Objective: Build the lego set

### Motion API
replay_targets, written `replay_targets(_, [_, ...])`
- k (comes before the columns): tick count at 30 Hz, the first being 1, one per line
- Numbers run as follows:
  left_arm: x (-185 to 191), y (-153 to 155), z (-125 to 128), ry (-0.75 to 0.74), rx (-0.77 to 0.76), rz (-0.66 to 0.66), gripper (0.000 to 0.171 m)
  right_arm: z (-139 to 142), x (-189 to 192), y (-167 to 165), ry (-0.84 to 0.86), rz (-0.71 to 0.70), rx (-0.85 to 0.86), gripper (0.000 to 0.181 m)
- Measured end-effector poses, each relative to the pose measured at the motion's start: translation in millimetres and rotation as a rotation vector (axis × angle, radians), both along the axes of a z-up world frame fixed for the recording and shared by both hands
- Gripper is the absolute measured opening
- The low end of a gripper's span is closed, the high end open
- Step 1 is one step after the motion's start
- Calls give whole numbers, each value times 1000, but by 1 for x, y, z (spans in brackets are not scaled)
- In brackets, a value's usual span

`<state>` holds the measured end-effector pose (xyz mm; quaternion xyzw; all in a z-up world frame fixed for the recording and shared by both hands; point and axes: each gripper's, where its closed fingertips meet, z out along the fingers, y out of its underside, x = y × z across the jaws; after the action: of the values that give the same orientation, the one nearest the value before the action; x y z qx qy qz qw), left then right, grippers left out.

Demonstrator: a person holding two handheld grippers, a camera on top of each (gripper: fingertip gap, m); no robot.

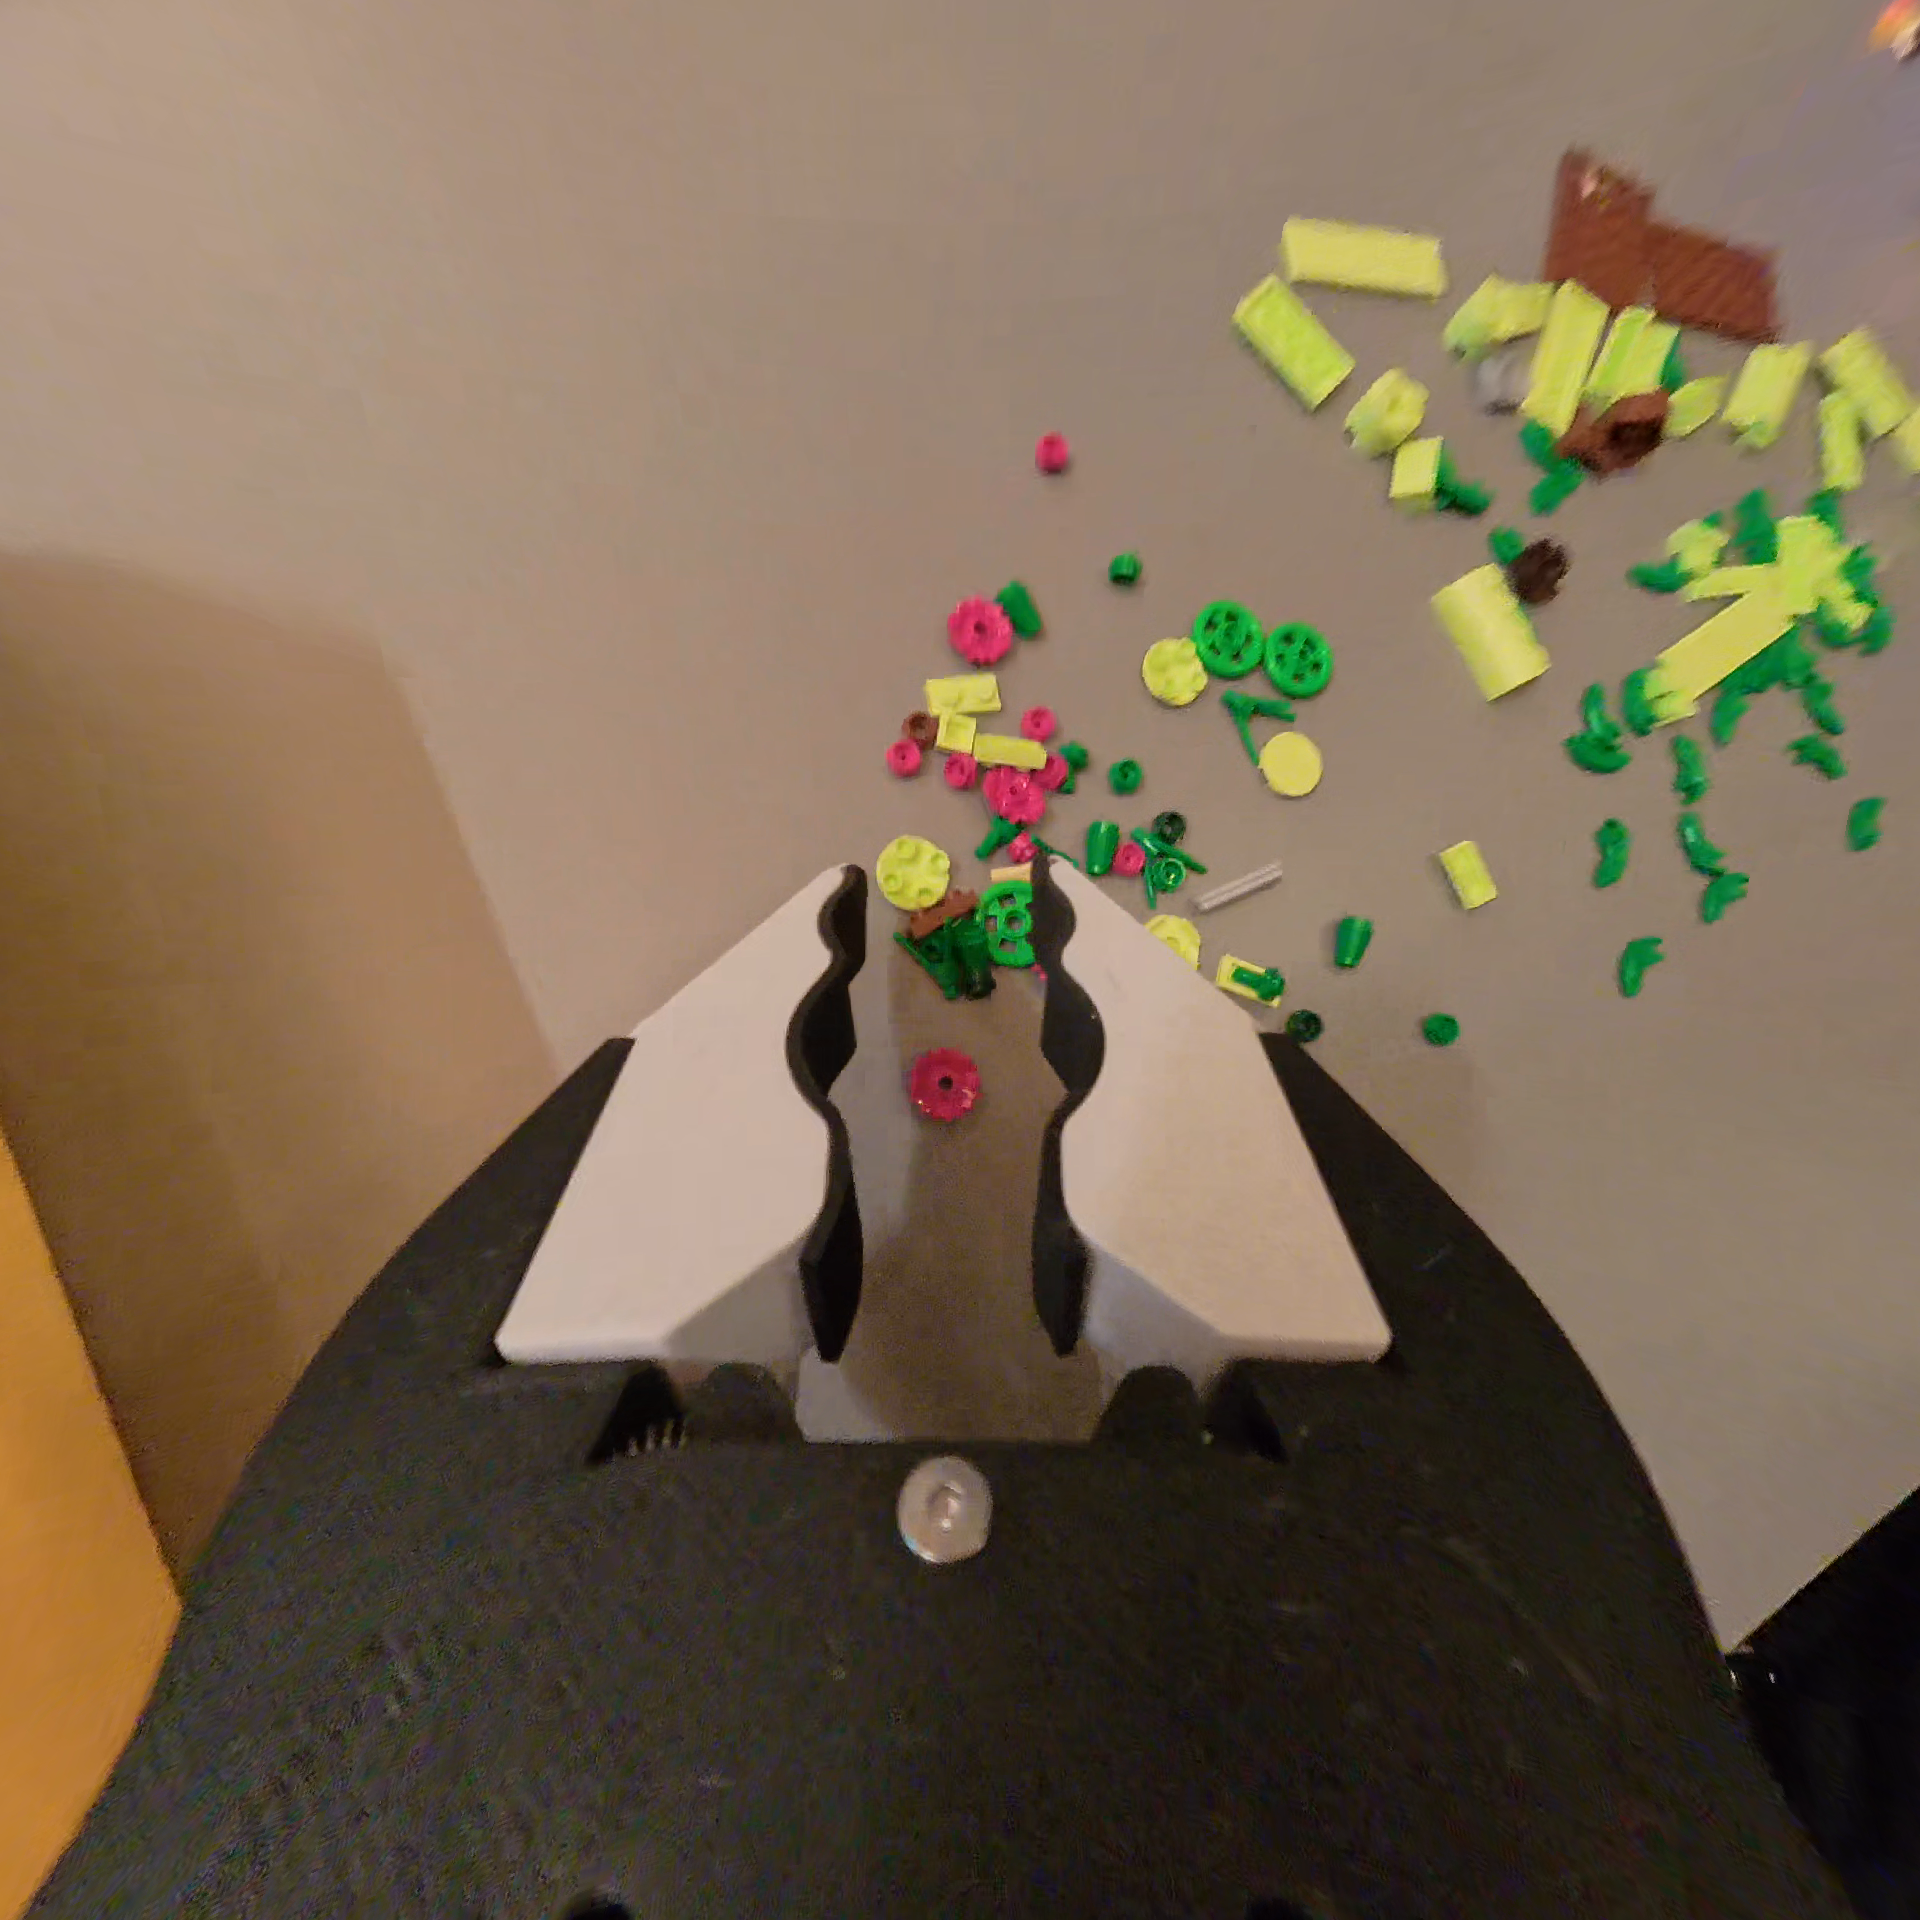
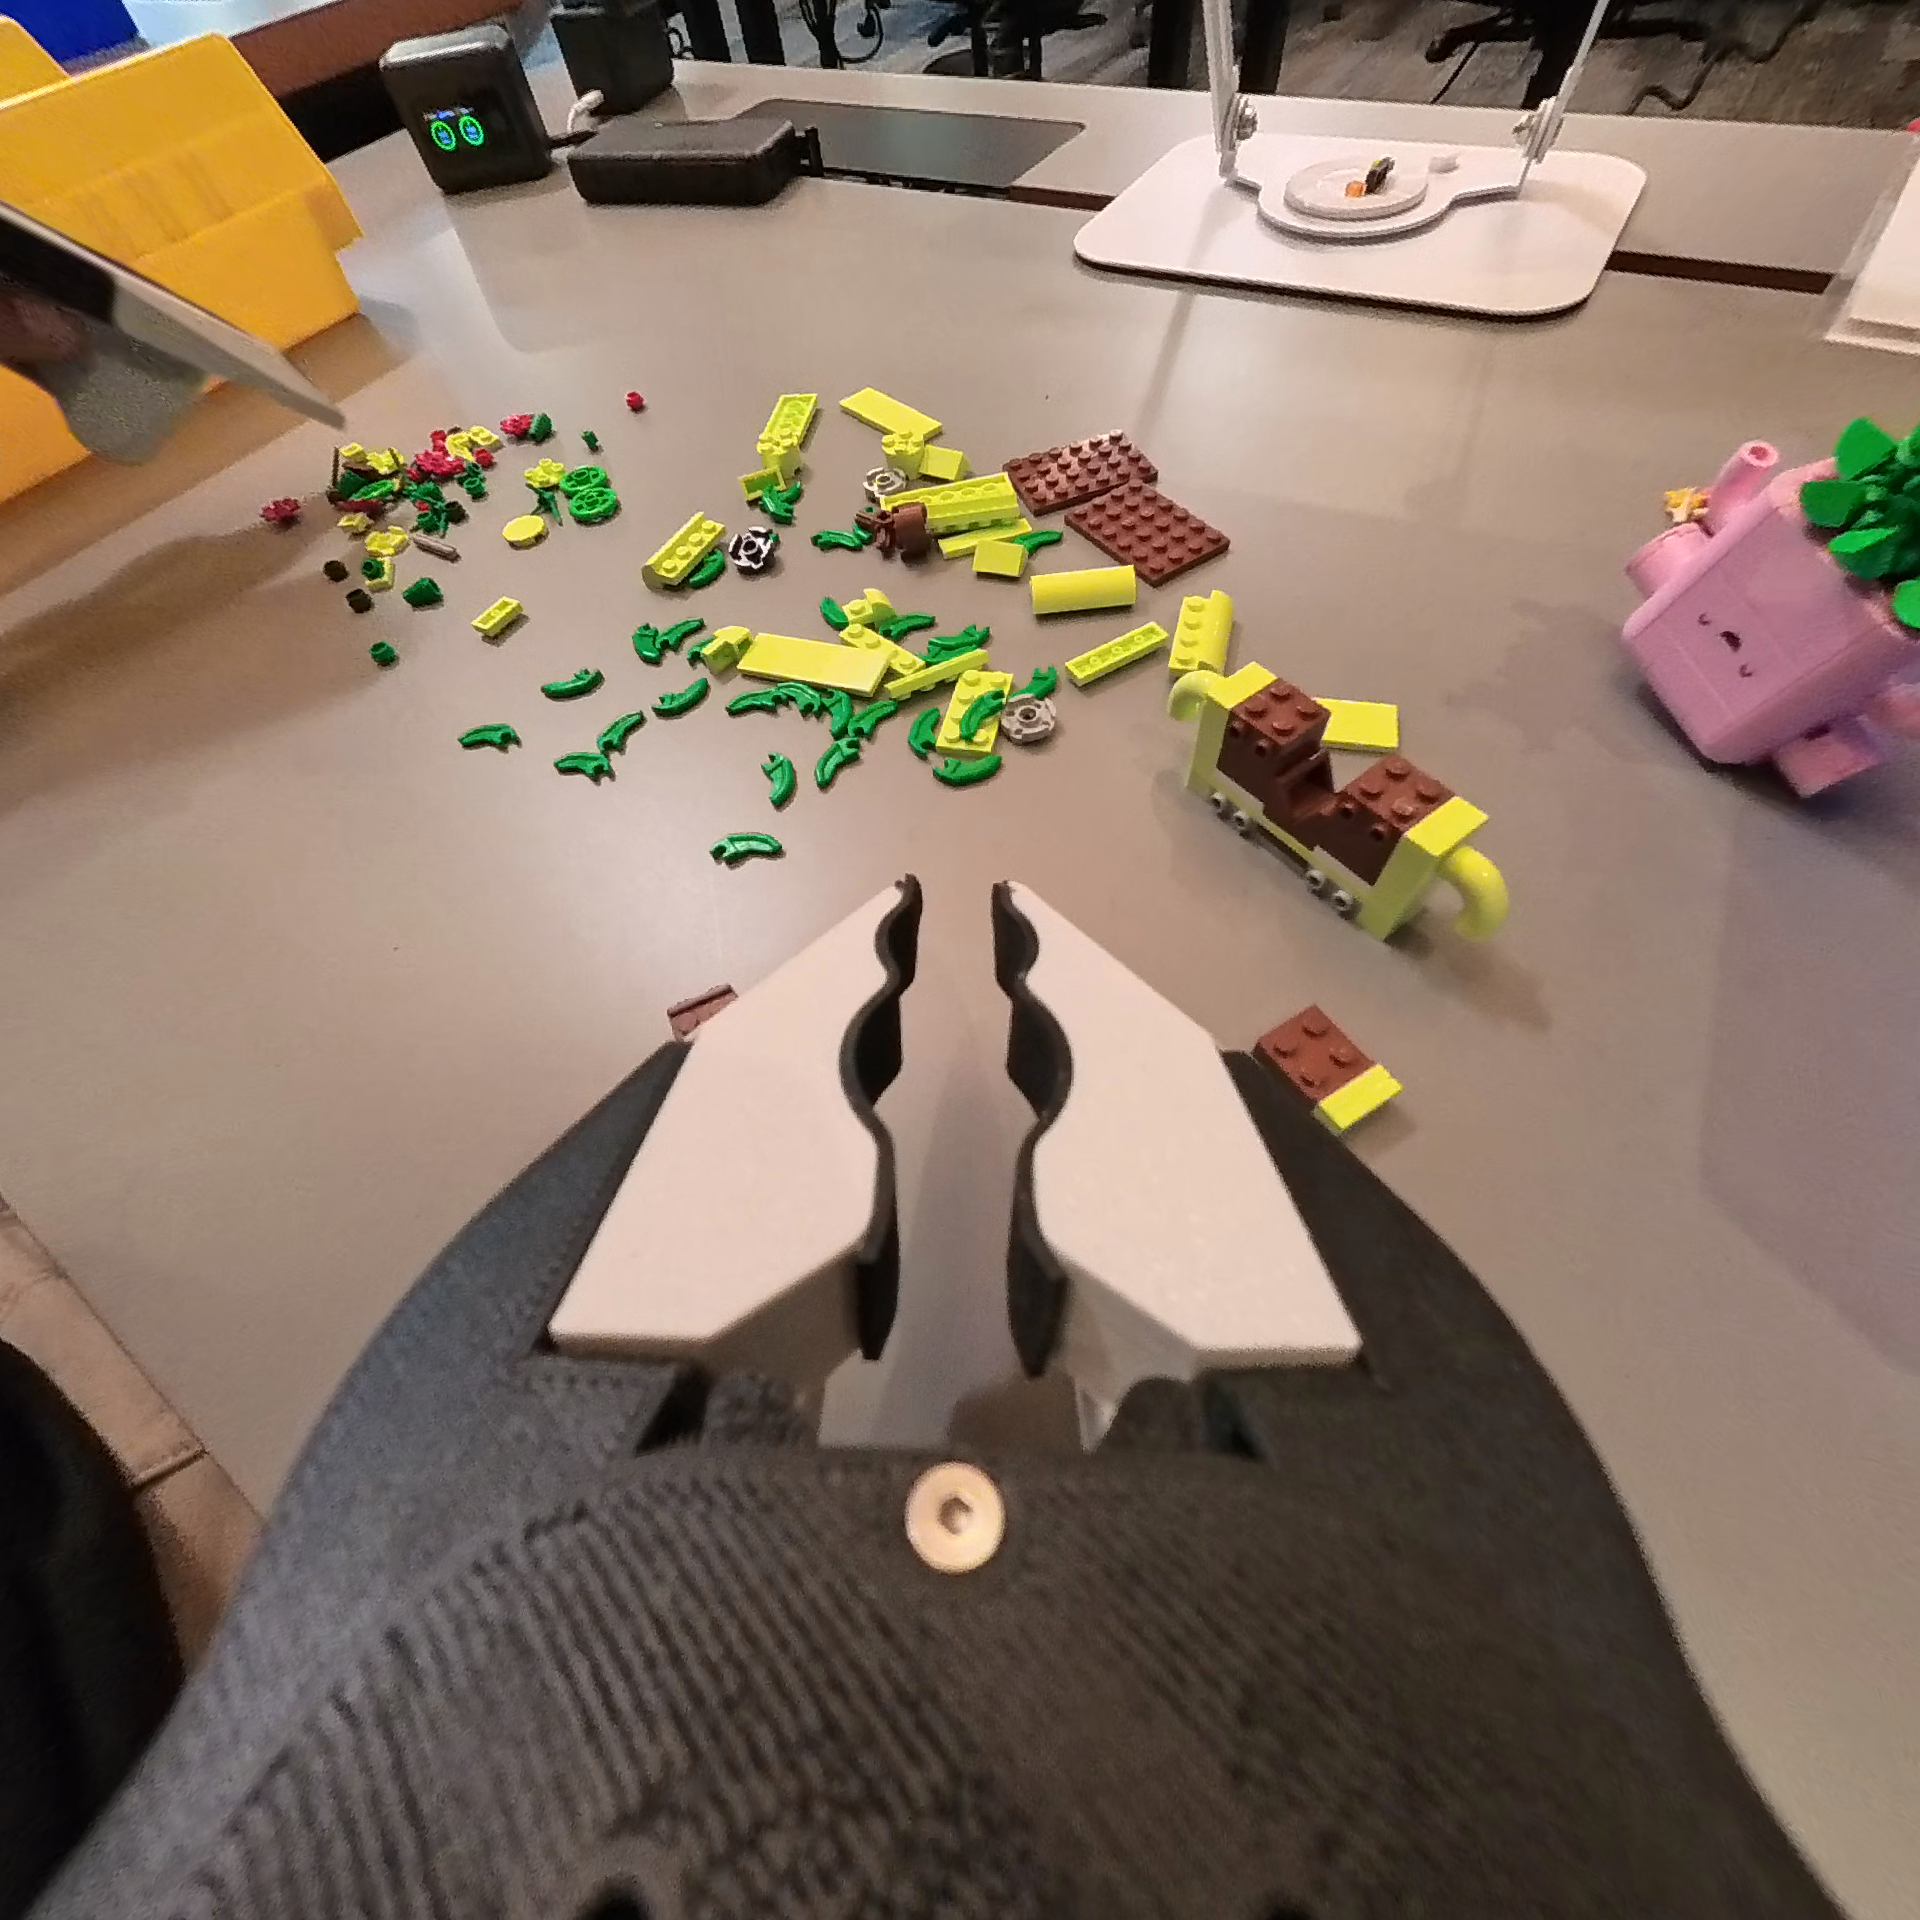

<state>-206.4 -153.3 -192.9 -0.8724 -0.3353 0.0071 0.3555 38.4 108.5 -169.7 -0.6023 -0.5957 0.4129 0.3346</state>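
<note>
The left gripper hangs spread and empty over small pink and green lego pieces; the right gripper, parted and empty, hovers near the half-built lime-and-brown model.

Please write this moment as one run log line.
left claw: open, over pink flower pieces | right claw: open, empty | lime-brown build: untouched

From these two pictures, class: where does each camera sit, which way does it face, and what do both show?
Left wrist view: on the left gripper, angled down at small pink and green pieces; open fingers show.
Right wrist view: on the right gripper, facing across the table towards the half-built model; open fingers show.
Shared: the brown plates, lime bricks.
</note>
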Motion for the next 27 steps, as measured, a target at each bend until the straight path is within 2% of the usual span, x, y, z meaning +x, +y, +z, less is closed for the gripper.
replay_targets(4, [2,1,-18,-16,-90,27,38,1,0,-1,5,9,2,12])
replay_targets(6, [0,-1,-20,-3,-117,44,32,1,0,-1,7,10,3,12])
replay_targets(9, [-2,-4,-17,-5,-109,59,14,2,0,-1,10,9,-1,12])
replay_targets(13, [-3,-6,-16,-13,-85,53,9,2,-2,0,12,11,1,12])
replay_targets(18, [-8,-14,-15,8,-107,77,8,1,-2,0,6,13,2,12])
replay_targets(27, [-11,-26,-16,-10,-124,71,19,-1,-3,-1,-5,17,-8,12])
